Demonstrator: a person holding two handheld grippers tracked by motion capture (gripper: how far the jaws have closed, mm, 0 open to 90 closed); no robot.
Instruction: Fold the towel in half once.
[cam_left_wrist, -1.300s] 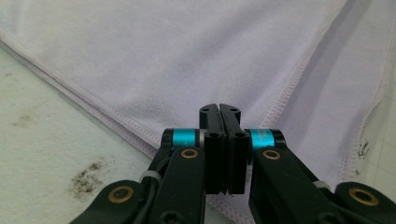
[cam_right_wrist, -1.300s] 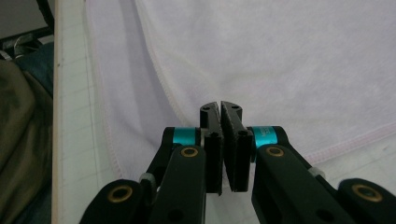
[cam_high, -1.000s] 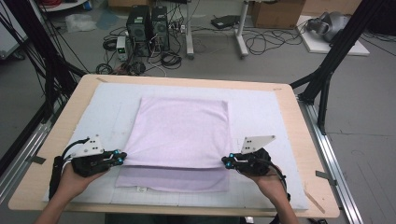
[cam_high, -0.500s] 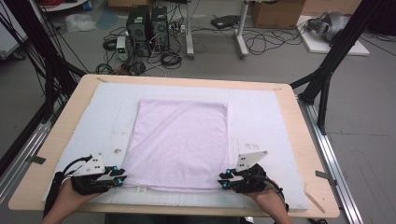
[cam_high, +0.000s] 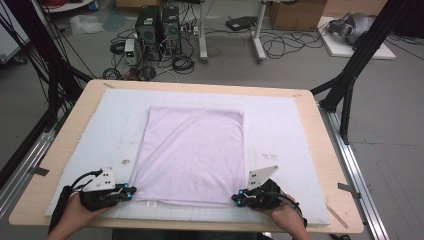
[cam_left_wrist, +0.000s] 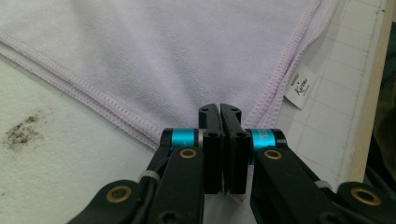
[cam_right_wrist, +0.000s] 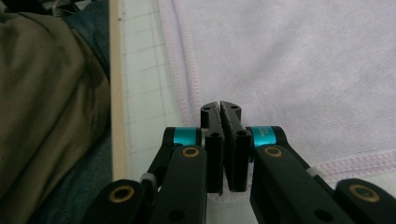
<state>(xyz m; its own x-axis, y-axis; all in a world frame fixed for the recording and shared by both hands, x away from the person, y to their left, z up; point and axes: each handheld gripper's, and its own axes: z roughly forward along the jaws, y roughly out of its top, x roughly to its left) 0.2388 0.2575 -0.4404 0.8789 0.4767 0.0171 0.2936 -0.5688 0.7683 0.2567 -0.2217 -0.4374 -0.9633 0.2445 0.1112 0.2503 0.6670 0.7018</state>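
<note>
I see the lilac towel (cam_high: 192, 155) spread flat on the white mat (cam_high: 280, 125) over the surface, near edge toward me. My left gripper (cam_high: 131, 190) has its jaws pressed together on the towel's near left corner, while my right gripper (cam_high: 236, 200) is clamped the same way on the near right corner. Both jaws have just been closing on the cloth.

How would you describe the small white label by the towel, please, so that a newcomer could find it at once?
Start at the wooden table and its white gridded mat, where a folded lilac towel lies. Follow the towel's near edge toward the left gripper: the label pokes out from under the hem there. It is the one small white tag with dark print.
</note>
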